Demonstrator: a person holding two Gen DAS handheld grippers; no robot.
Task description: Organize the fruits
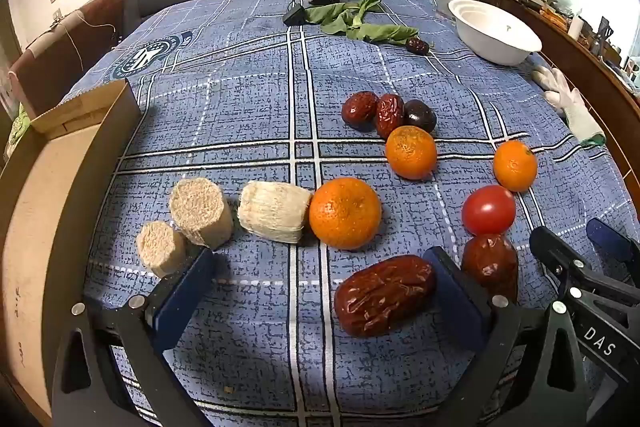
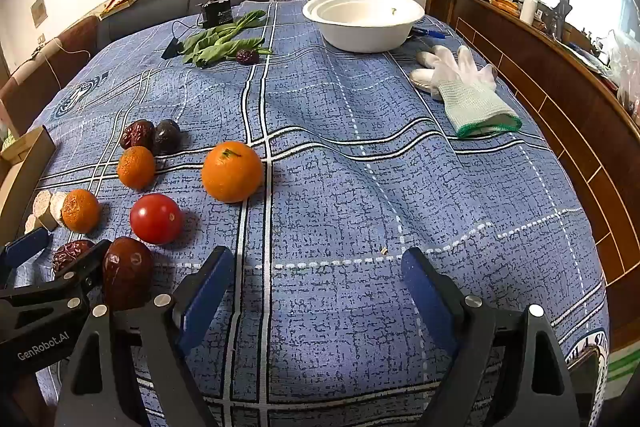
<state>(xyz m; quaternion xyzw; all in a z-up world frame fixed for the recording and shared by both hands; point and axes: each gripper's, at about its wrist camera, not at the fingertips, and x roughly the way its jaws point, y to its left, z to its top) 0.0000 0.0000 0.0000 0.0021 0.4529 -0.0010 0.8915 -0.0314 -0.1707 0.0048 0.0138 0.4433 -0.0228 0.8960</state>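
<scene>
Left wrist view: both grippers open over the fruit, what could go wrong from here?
The wrinkled dark red date lies beside the left gripper's right finger, so closing may nudge it away. The round orange mandarin touches the pale fibrous cylinder, which could get dragged along. The red tomato could roll on the rumpled blue checked cloth.

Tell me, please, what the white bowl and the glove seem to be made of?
The bowl looks like moulded paper pulp or foam: matte white, thin rim, apparently several nested, though plastic is possible. The glove looks like knitted cotton or similar yarn: ribbed cuff with green edging, limp fingers.
</scene>
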